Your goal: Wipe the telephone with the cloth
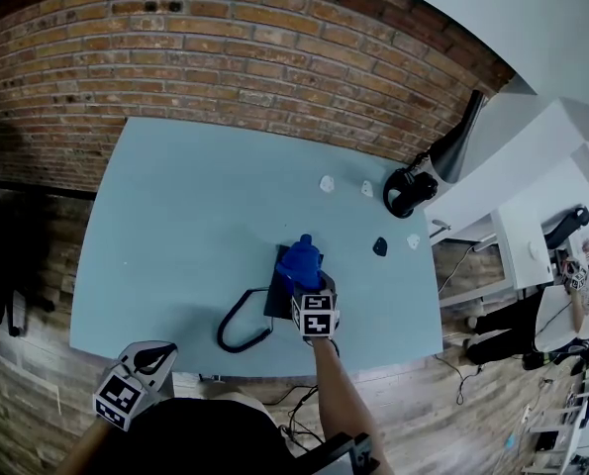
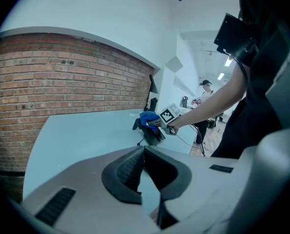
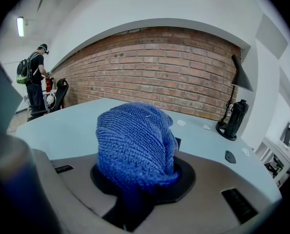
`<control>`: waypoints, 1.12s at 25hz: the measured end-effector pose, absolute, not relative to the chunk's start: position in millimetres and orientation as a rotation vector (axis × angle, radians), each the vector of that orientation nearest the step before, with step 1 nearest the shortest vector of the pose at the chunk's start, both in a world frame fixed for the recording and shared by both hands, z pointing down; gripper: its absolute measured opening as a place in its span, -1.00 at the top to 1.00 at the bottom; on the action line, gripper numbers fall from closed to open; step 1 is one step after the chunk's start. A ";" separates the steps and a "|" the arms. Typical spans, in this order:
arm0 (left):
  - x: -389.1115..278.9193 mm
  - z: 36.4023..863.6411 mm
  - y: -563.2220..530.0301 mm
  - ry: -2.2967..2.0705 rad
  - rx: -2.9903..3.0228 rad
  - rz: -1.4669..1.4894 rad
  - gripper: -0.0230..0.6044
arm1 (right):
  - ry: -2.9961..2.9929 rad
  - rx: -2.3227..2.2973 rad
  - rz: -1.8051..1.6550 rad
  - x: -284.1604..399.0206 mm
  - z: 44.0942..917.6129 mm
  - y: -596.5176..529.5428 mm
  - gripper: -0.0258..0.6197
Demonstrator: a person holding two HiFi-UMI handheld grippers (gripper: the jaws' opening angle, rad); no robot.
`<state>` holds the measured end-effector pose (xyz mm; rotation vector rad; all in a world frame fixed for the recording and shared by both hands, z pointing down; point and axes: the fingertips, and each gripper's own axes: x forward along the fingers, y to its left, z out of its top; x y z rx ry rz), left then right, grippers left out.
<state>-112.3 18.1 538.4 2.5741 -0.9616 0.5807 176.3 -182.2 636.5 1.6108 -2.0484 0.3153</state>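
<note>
head view is looking down on a pale blue desk (image 1: 175,226) that is standing against a brick wall (image 1: 225,38). the right tool (image 1: 312,290) is reaching in over the desk's front edge, a little right of its middle, and its jaws are clamping a bunched blue cloth (image 1: 300,260). the cloth is sitting over the dark telephone (image 1: 274,295), which is lying close to that front edge; whether the cloth is pressing on the telephone or hanging just above it, i cannot tell. the telephone's black cord (image 1: 237,330) is looping out on its left side toward the front edge. right gripper view is showing the knitted cloth filling the gap between the jaws and bulging up over them.

the left tool (image 1: 153,356) is hanging off the desk, in front of the front-left corner and well apart from the telephone. in left gripper view its jaws are meeting at the tips with nothing between them.

toward the back-right corner a black lamp (image 1: 428,171) is standing, and a few small white scraps (image 1: 327,182) and one small dark piece (image 1: 380,246) are lying near the right edge.
</note>
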 end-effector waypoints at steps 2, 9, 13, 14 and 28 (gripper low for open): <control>-111.1 538.5 18.4 -0.959 2.575 0.581 0.92 | -2.050 1.619 0.320 176.8 638.2 -180.2 0.49; -109.9 540.3 17.3 -0.955 2.576 0.584 0.92 | -2.052 1.631 0.334 175.2 642.7 -169.4 0.49; -109.8 541.2 17.8 -0.950 2.576 0.586 0.92 | -2.082 1.603 0.335 171.3 645.9 -162.3 0.49; -109.5 541.2 17.7 -0.949 2.575 0.586 0.92 | -2.083 1.598 0.335 170.9 647.1 -160.5 0.49; -101.0 540.9 20.9 -0.904 2.600 0.605 0.92 | -2.080 1.576 0.338 163.4 665.3 -126.2 0.49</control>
